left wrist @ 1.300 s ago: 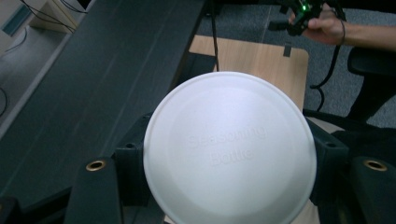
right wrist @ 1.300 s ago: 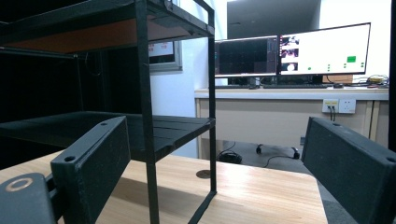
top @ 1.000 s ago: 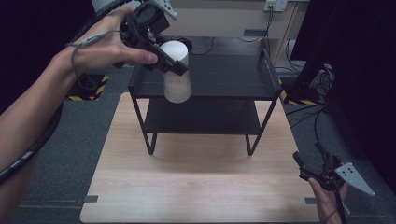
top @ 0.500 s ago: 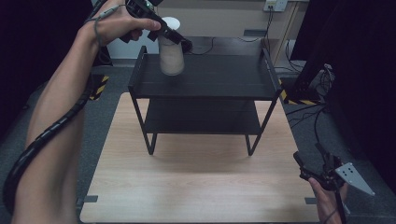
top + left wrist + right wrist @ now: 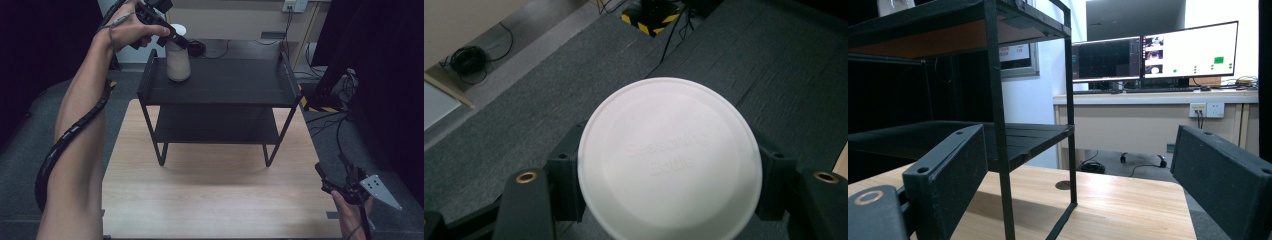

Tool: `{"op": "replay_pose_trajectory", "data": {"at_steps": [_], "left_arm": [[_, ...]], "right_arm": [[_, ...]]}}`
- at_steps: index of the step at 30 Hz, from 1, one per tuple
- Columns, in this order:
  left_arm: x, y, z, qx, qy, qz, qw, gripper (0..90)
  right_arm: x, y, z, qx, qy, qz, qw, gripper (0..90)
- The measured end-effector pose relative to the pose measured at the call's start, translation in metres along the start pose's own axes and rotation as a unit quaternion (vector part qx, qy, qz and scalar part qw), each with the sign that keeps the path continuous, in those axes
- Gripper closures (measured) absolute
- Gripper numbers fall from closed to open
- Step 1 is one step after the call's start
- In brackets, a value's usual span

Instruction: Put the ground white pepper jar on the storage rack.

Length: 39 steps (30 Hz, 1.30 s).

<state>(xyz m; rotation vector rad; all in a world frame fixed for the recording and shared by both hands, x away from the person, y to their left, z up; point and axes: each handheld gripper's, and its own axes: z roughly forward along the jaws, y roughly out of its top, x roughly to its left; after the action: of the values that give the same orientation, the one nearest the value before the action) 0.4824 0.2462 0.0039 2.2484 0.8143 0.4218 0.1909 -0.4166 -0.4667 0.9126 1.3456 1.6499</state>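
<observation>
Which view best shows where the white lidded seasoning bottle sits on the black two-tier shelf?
The high view: the white seasoning bottle stands at the black shelf's top-tier left rear corner, gripped by the left gripper. The left gripper view shows just its lid; the right gripper view, perhaps a sliver.

- wooden surface [image 5: 210,200], light, bare at the front
- grey carpet floor [image 5: 774,60]
- coiled black cable [image 5: 469,60] on floor by wall
- yellow-black hazard tape [image 5: 320,107] on floor, right of surface
- 2 monitors [image 5: 1153,57] lit on far desk
- wall socket [image 5: 1207,110] under the desk top
</observation>
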Motion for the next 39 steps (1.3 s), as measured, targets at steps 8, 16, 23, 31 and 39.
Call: {"op": "replay_pose_trajectory", "data": {"at_steps": [8, 16, 23, 31, 39], "left_arm": [[0.001, -0.023, 0.0, -0.067, 0.014, 0.002, 0.9977, 17.7], [-0.004, -0.026, -0.024, -0.087, 0.023, 0.007, 0.9959, 8.6], [-0.018, -0.035, -0.063, -0.099, 0.037, 0.025, 0.9941, 3.7], [-0.04, -0.062, -0.113, -0.115, 0.036, 0.055, 0.9912, 1.9], [-0.067, -0.091, -0.147, -0.119, 0.029, 0.083, 0.989, 1.9]], "right_arm": [[0.001, 0.0, 0.0, 0.002, 0.002, -0.001, 1.0, 7.9], [0.001, 0.0, 0.0, 0.003, 0.0, 0.002, 1.0, 7.9], [0.001, 0.0, 0.0, 0.002, 0.002, 0.002, 1.0, 7.9], [0.002, 0.0, 0.001, 0.003, 0.005, -0.001, 1.0, 7.9], [0.004, 0.001, 0.002, 0.003, 0.007, -0.001, 1.0, 7.9]]}}
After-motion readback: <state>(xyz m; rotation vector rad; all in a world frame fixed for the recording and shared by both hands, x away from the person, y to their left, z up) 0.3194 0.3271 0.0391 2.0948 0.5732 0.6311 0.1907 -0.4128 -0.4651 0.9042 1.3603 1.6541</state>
